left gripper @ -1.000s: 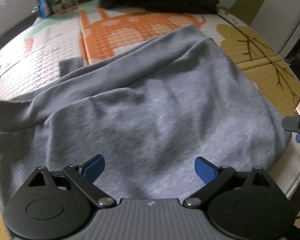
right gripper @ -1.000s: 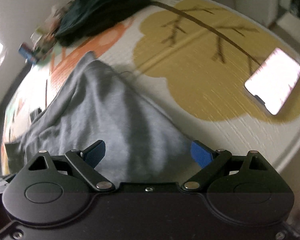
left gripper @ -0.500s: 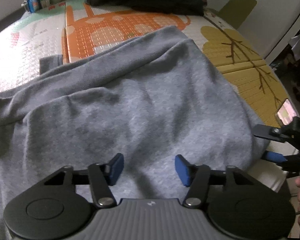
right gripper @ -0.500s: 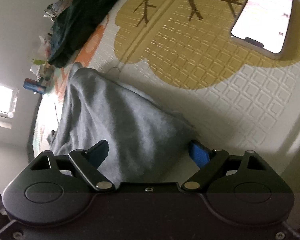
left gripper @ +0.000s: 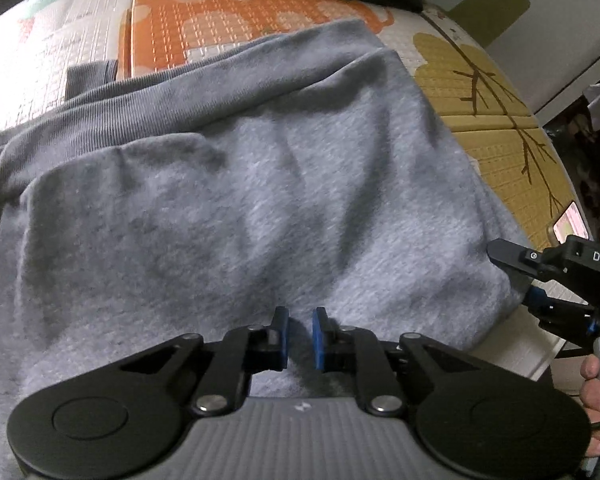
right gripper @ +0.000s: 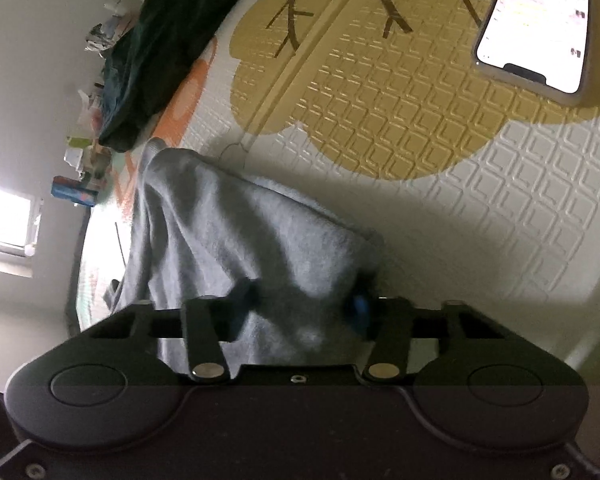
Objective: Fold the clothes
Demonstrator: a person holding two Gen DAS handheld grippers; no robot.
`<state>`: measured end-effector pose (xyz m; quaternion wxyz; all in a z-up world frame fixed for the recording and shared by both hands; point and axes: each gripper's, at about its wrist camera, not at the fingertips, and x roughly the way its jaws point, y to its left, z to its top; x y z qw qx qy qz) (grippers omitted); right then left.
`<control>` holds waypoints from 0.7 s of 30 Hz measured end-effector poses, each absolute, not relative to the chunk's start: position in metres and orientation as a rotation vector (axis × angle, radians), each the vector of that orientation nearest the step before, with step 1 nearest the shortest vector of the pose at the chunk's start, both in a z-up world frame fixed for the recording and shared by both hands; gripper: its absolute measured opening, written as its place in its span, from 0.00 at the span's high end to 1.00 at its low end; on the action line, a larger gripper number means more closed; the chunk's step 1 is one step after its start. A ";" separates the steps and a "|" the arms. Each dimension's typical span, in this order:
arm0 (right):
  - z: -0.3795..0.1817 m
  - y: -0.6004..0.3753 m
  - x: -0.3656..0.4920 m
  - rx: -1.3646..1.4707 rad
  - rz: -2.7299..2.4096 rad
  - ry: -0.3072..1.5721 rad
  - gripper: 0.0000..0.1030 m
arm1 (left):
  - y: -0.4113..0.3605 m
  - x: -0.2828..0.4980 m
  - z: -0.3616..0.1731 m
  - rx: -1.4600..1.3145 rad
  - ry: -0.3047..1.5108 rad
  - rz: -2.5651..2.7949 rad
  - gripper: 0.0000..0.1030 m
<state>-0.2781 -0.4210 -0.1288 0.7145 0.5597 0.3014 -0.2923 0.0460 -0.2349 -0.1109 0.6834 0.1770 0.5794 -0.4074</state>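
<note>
A grey sweatshirt (left gripper: pixel 240 200) lies spread on the patterned play mat (left gripper: pixel 228 12). My left gripper (left gripper: pixel 299 338) is nearly closed, pinching a fold of the sweatshirt at its near edge. My right gripper (right gripper: pixel 304 300) is at the garment's right corner (right gripper: pixel 260 248), with cloth between its blue pads; it still stands partly open. The right gripper also shows in the left wrist view (left gripper: pixel 540 280), at the sweatshirt's right edge.
A lit phone (right gripper: pixel 536 28) lies on the yellow tree part of the mat (right gripper: pixel 380 92), right of the sweatshirt. A dark garment pile (right gripper: pixel 156 56) sits at the far end, with small boxes and clutter (right gripper: pixel 76 188) beside it. The mat's edge runs close on the right.
My left gripper has closed from wide open onto the sweatshirt's near edge. My right gripper has moved in over the garment's corner and narrowed around the cloth.
</note>
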 end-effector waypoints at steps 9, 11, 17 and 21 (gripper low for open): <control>-0.107 -0.415 -0.266 1.160 -0.600 0.627 0.83 | -0.235 0.048 -0.117 0.385 1.304 -0.907 0.87; -0.096 -0.412 -0.260 1.130 -0.564 0.604 0.84 | -0.235 0.048 -0.117 0.385 1.300 -0.906 0.87; -0.063 -0.400 -0.231 1.035 -0.437 0.581 0.85 | -0.232 0.049 -0.117 0.372 1.296 -0.915 0.87; -0.045 -0.387 -0.207 0.972 -0.352 0.601 0.86 | -0.230 0.050 -0.116 0.361 1.298 -0.912 0.87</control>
